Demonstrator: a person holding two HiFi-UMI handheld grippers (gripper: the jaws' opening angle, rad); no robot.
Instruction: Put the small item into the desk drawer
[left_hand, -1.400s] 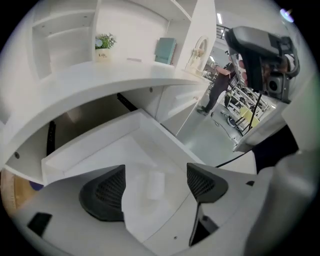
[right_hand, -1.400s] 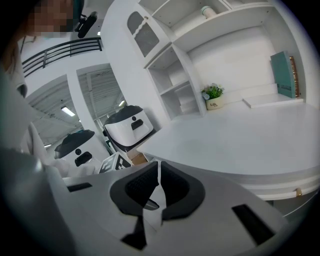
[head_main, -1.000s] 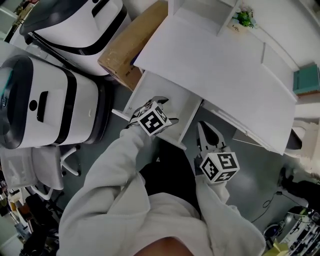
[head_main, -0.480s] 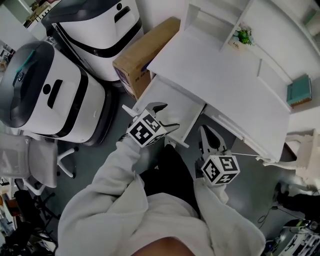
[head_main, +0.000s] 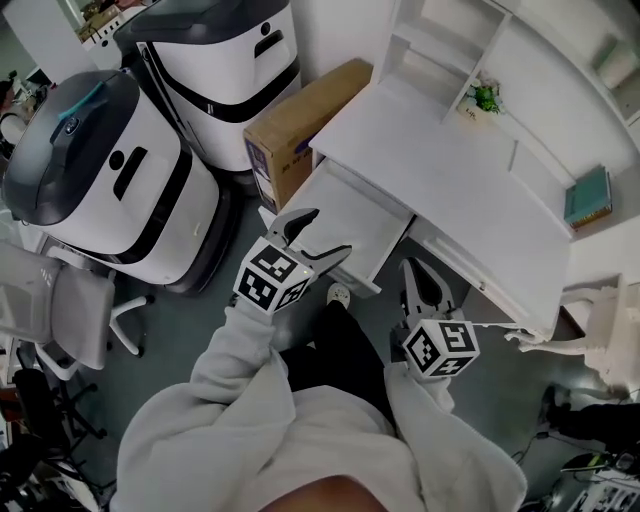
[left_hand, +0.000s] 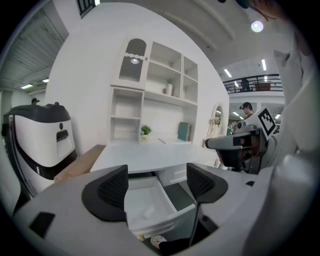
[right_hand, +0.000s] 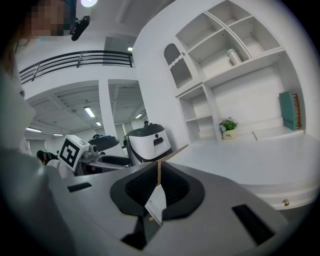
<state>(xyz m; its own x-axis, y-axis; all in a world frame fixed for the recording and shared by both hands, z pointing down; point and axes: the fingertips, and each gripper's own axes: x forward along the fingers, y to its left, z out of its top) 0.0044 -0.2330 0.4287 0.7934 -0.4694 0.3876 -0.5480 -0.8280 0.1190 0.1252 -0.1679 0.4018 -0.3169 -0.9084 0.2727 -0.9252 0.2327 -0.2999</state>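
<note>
The white desk's drawer (head_main: 352, 208) stands pulled open. My left gripper (head_main: 322, 233) hovers at its front left corner, jaws open and empty. In the left gripper view the drawer (left_hand: 145, 197) shows between the open left gripper's (left_hand: 157, 182) pads, with a small pale shape (left_hand: 147, 213) on its floor that is too faint to name. My right gripper (head_main: 412, 272) hangs to the right of the drawer, below the desk's front edge. In the right gripper view the right gripper (right_hand: 158, 189) is shut on a thin white card (right_hand: 156, 202) with a brown edge.
Two big white-and-black machines (head_main: 95, 170) (head_main: 225, 55) and a cardboard box (head_main: 300, 120) stand left of the desk (head_main: 450, 180). An office chair (head_main: 55, 320) is at far left. A potted plant (head_main: 485, 97) and a teal book (head_main: 587, 197) sit at the desk's back. A shoe (head_main: 338, 295) is under the drawer front.
My left gripper has drawn back from over the drawer to its front corner, still open. The right gripper has barely moved. The head view has shifted.
</note>
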